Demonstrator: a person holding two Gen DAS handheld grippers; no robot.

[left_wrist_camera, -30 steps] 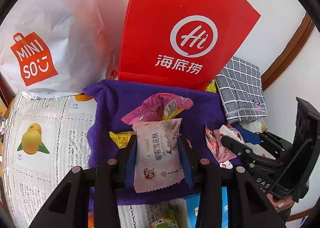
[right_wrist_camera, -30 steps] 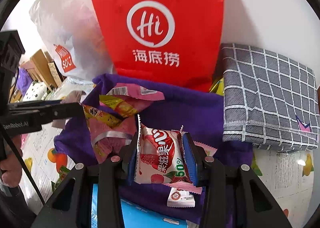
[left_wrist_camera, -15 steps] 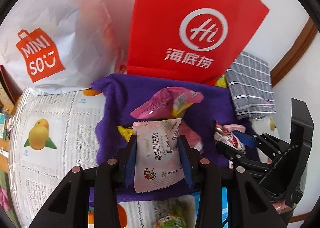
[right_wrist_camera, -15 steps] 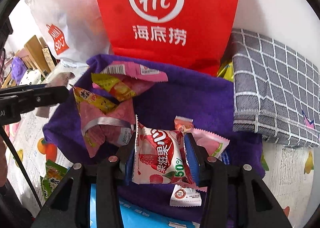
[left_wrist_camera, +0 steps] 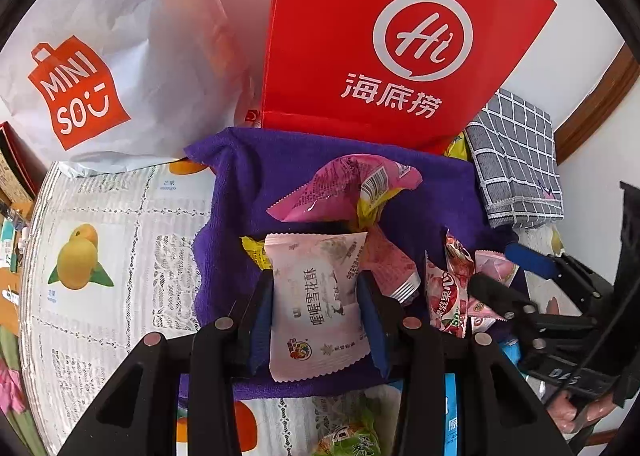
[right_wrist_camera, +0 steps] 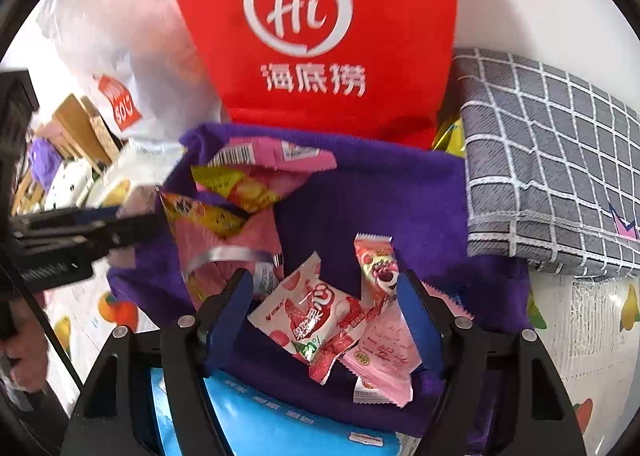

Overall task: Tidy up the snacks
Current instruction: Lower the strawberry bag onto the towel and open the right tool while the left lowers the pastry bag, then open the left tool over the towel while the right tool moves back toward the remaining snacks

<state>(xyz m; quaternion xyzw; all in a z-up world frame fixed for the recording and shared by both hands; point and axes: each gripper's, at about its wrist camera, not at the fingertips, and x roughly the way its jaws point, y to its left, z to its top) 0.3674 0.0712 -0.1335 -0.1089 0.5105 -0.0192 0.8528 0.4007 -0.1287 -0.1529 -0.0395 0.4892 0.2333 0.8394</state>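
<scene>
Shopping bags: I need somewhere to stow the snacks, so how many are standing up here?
2. The white MINISO bag stands back left; the red Hi-logo bag stands beside it, directly behind the purple towel. More could be hidden behind them.

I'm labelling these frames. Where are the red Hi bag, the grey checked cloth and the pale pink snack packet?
red Hi bag (right_wrist_camera: 308, 20): right wrist view, on its white logo.
grey checked cloth (right_wrist_camera: 548, 160): right wrist view, top face.
pale pink snack packet (left_wrist_camera: 318, 304): left wrist view, printed front.

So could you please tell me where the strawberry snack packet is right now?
In the right wrist view, the strawberry snack packet lies on the purple cloth between the right gripper's opening jaws, untouched.
</scene>
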